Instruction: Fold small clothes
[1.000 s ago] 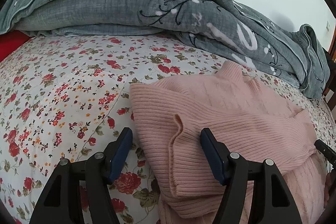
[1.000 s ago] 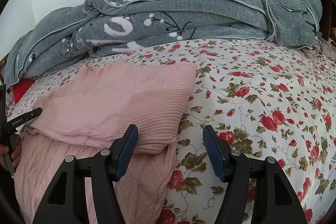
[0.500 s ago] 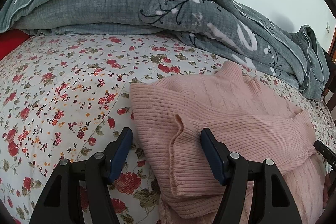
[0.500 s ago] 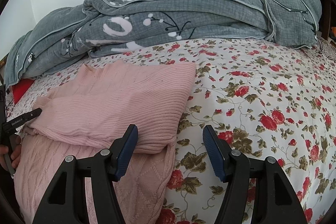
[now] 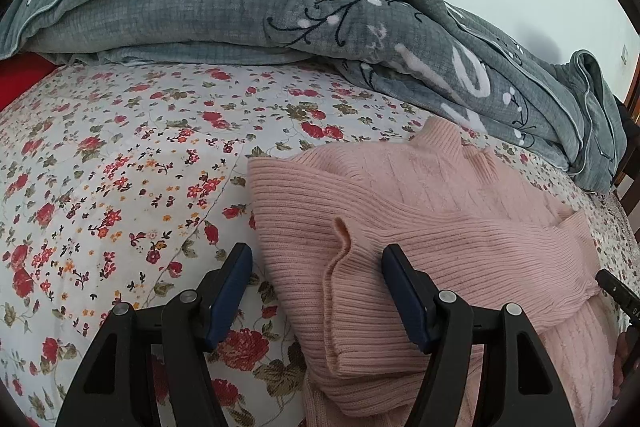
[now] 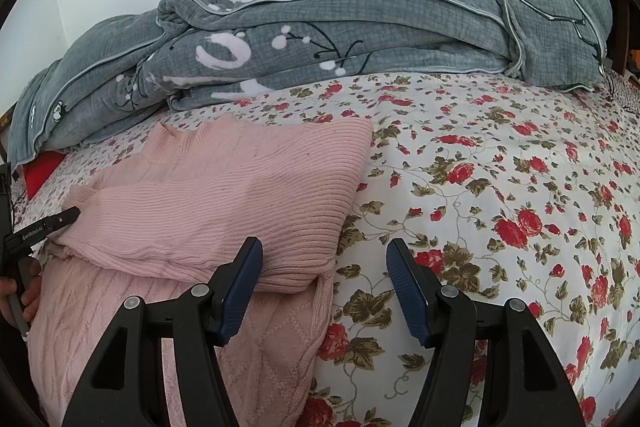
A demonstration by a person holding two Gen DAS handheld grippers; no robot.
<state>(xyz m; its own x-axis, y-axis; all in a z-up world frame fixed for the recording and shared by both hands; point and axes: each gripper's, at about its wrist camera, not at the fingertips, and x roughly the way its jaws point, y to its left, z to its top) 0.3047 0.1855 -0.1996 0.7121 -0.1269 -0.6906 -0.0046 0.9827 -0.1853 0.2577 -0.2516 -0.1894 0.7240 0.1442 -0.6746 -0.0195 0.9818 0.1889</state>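
A pink knit sweater [image 5: 420, 227] lies on the floral bed with both ribbed sleeves folded across its body. My left gripper [image 5: 316, 267] is open and empty, its jaws either side of the sweater's left edge and a raised sleeve cuff [image 5: 342, 231]. In the right wrist view the sweater [image 6: 224, 195] lies to the left. My right gripper [image 6: 324, 263] is open and empty, astride the folded sleeve's right corner. The tip of the other gripper [image 6: 60, 219] shows at the sweater's far left side.
A rumpled grey quilt [image 5: 280, 11] is piled along the back of the bed, also in the right wrist view [image 6: 360, 35]. The floral sheet [image 6: 500, 187] spreads right of the sweater. A red pillow corner [image 5: 20, 79] shows at the far left.
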